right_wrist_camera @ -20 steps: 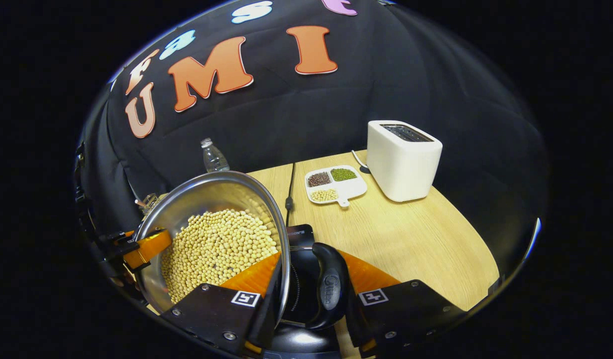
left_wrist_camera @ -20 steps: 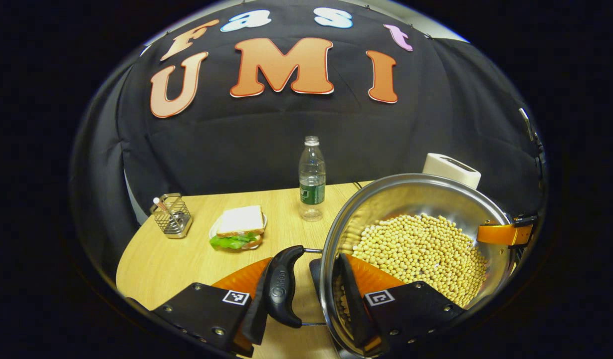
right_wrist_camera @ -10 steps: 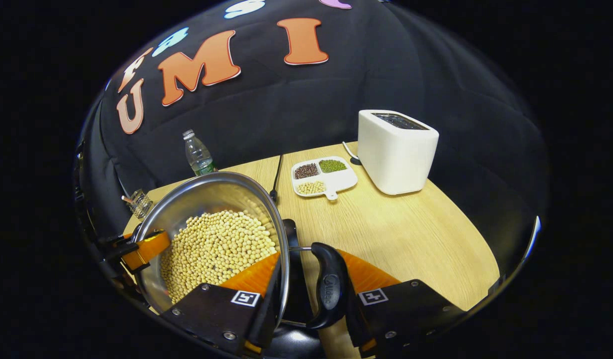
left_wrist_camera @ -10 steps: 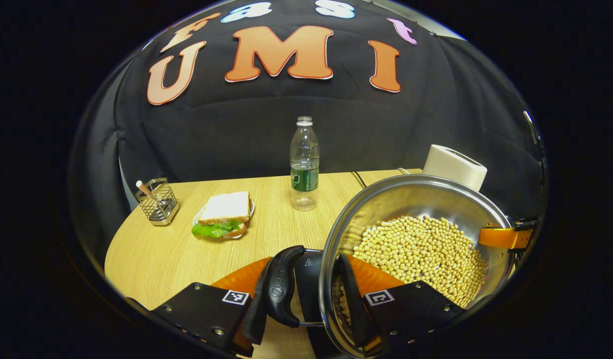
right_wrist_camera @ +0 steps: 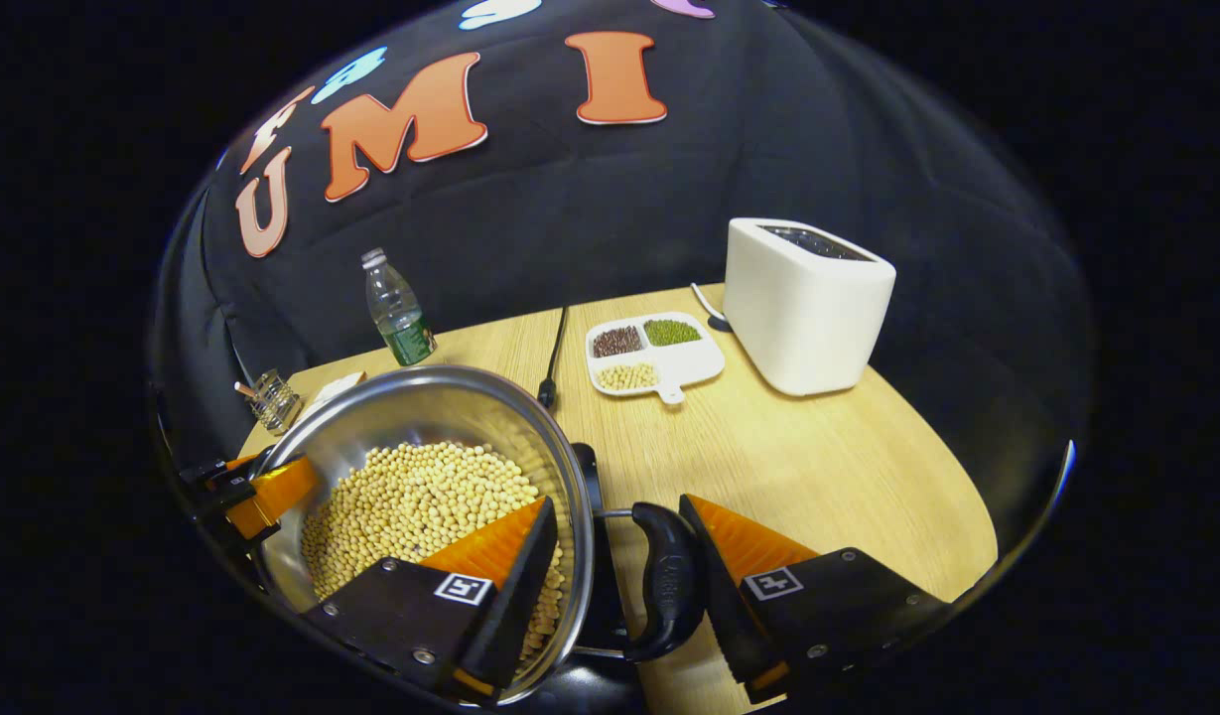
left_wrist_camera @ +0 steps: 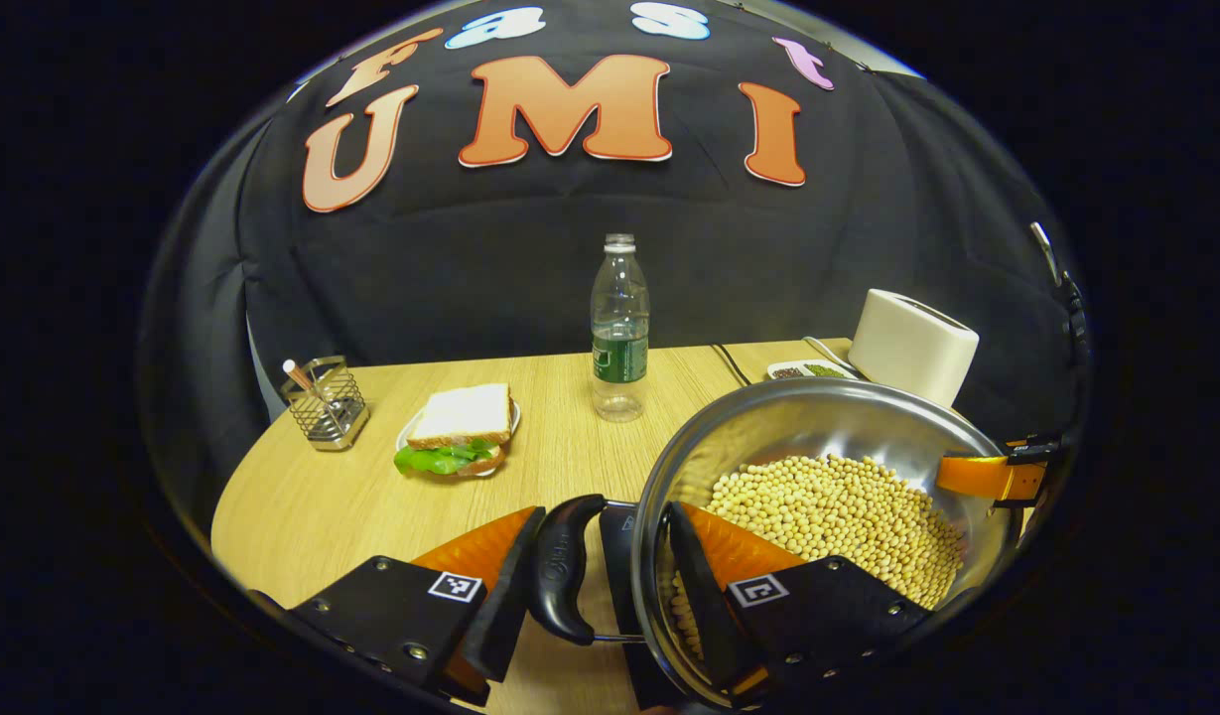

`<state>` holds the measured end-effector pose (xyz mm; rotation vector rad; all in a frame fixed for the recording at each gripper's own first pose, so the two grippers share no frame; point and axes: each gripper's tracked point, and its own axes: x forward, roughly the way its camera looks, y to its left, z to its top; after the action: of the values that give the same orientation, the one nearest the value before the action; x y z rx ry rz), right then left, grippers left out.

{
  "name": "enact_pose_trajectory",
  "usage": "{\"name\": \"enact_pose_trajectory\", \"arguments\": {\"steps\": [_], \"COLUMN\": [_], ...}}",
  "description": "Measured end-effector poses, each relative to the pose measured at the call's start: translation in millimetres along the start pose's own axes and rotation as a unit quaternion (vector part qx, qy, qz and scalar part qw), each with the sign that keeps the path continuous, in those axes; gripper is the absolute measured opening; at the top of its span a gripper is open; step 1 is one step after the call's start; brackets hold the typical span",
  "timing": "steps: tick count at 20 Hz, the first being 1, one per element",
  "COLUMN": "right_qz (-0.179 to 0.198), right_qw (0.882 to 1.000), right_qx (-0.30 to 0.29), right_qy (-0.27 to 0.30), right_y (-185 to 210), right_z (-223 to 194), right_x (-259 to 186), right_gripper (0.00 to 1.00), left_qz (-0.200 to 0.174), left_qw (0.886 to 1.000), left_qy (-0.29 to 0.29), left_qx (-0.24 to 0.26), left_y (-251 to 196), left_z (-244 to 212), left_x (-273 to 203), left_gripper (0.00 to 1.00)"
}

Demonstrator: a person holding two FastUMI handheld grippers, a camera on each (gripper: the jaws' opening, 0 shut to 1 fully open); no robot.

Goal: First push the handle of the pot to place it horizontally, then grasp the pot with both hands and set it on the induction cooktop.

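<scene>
Left gripper point(left_wrist_camera: 595, 586): fingers apart, straddling the pot's left handle point(left_wrist_camera: 562, 568) and rim, not pressing.
Right gripper point(right_wrist_camera: 617, 586): fingers spread around the right handle point(right_wrist_camera: 669, 581).
Pot point(right_wrist_camera: 426, 412): full of soybeans point(right_wrist_camera: 421, 501), on the black induction cooktop point(right_wrist_camera: 587, 477) at the table's point(right_wrist_camera: 818, 467) near edge.
Far edge: bottle point(left_wrist_camera: 619, 328), toaster point(right_wrist_camera: 806, 303).

- A staged kitchen set inside a recording booth: black cloth wall point(left_wrist_camera: 610, 268) behind a wooden table point(right_wrist_camera: 818, 467).
- Toaster point(right_wrist_camera: 806, 303), sandwich point(left_wrist_camera: 458, 437), water bottle point(left_wrist_camera: 619, 328), divided bean dish point(right_wrist_camera: 649, 355).
</scene>
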<state>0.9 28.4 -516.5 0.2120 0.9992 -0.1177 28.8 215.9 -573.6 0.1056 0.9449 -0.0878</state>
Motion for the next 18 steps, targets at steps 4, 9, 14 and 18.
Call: {"name": "enact_pose_trajectory", "arguments": {"steps": [4, 9, 14, 18], "right_qz": [-0.014, 0.014, 0.042, 0.047], "right_qw": [0.997, 0.975, 0.939, 0.922], "right_qx": [-0.008, -0.038, -0.069, -0.099], "right_qy": [-0.081, -0.217, -0.335, -0.372], "right_y": [-11, 6, 36, 48], "right_z": [52, 133, 202, 229], "right_x": [-35, -127, -224, -280], "right_gripper": [0.9, 0.94, 0.93, 0.98], "left_qz": [0.027, 0.039, 0.074, 0.092], "left_qw": [0.997, 0.976, 0.944, 0.928], "left_qy": [-0.079, -0.213, -0.316, -0.351], "left_qx": [-0.001, -0.017, -0.052, -0.084], "left_y": [26, 50, 84, 129], "left_z": [54, 153, 236, 274], "left_x": [-43, -145, -270, -349], "left_gripper": [0.78, 0.77, 0.77, 0.75]}}
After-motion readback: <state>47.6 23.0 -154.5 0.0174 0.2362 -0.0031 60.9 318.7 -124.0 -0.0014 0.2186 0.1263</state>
